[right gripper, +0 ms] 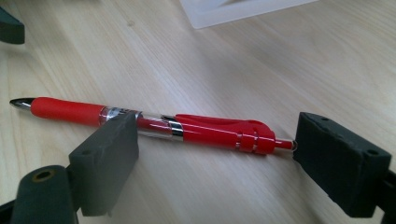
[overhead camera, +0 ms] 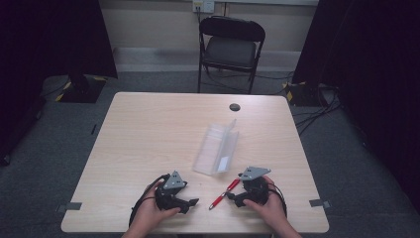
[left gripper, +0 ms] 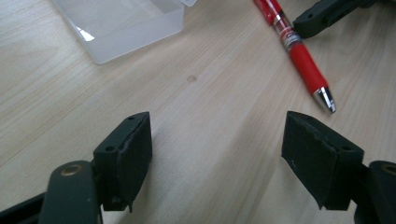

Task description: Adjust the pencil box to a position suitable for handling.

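A red retractable pen [overhead camera: 224,193] lies flat on the wooden table [overhead camera: 148,134] near the front edge. My right gripper [overhead camera: 233,198] sits just right of it, open. In the right gripper view the pen [right gripper: 205,128] lies crosswise just ahead of the open right gripper [right gripper: 217,136], with its tip to the left and its clicker near the right jaw. My left gripper [overhead camera: 190,202] rests left of the pen, also open. Bare wood shows between the jaws of the left gripper [left gripper: 217,140], and the pen [left gripper: 299,46] lies beyond them at the upper right.
A clear plastic box [overhead camera: 218,147] with its lid up stands just behind the pen, at mid table. A dark round grommet [overhead camera: 234,107] marks the far side. A black folding chair [overhead camera: 231,47] stands beyond the table. Tape marks sit on the floor at both sides.
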